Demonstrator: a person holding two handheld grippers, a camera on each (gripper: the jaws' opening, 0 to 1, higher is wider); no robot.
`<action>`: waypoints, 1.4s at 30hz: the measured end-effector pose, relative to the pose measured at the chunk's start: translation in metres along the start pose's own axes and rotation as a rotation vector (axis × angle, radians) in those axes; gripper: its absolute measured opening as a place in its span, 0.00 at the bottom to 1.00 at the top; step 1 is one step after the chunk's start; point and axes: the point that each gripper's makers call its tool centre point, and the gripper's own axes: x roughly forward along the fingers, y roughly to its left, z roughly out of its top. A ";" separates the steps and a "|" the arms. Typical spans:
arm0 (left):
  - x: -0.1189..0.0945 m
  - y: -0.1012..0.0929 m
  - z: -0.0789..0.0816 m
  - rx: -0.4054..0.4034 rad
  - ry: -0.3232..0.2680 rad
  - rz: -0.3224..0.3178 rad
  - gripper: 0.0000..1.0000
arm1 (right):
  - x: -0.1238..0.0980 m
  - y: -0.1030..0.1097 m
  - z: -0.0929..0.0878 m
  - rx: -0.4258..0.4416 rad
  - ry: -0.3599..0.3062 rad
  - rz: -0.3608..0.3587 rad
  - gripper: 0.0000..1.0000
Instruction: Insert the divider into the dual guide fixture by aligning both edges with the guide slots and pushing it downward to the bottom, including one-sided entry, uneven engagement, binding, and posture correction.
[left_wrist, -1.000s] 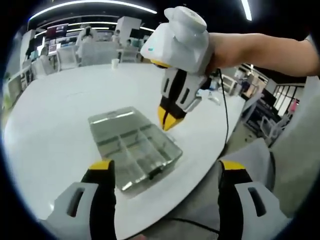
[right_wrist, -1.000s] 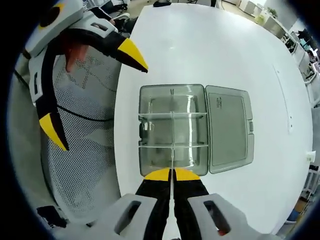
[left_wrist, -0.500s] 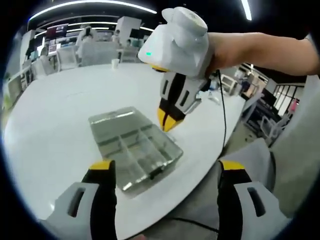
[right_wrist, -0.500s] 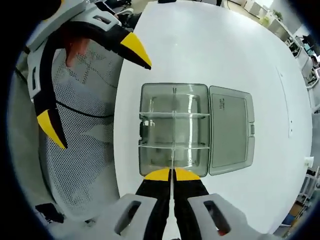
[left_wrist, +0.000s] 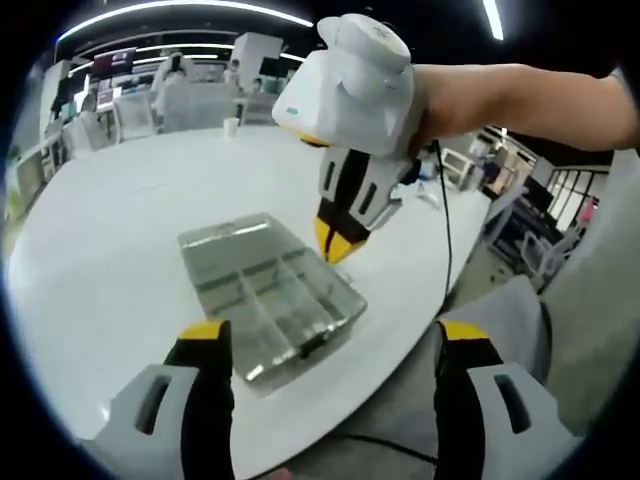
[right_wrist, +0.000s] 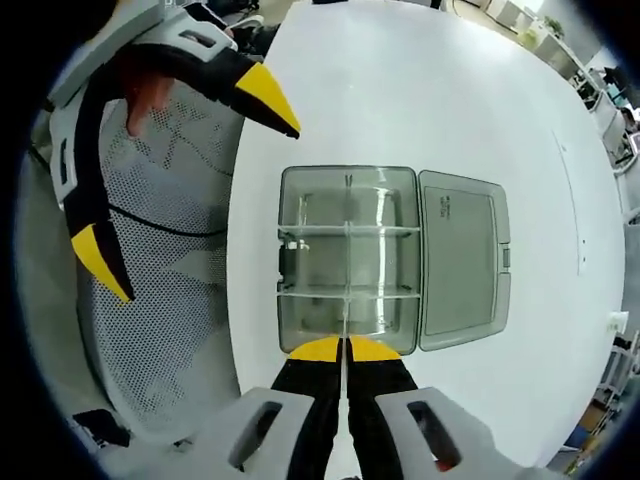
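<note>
The right tongs (right_wrist: 343, 347) pinch the thin divider (right_wrist: 344, 300) upright over the clear fixture (right_wrist: 347, 258) near the white worktop (right_wrist: 420, 90) edge; the left tongs (left_wrist: 330, 335) gape empty. No legible writing.

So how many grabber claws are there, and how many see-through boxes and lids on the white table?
Grabber claws: 2, the left gripper and the right gripper, which pinches a thin clear divider
See-through boxes: 1, the box
Lids: 1, the lid, lying open beside the box
Total: 4
</note>
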 end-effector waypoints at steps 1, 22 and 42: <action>0.000 0.000 0.000 0.000 0.000 0.001 0.82 | 0.000 0.000 0.000 0.014 -0.002 0.003 0.00; -0.002 0.002 -0.003 -0.004 0.003 0.005 0.81 | 0.011 -0.001 -0.002 0.004 -0.005 0.004 0.00; -0.003 0.004 -0.004 -0.008 0.007 0.010 0.80 | 0.020 -0.003 -0.003 -0.029 -0.009 0.002 0.00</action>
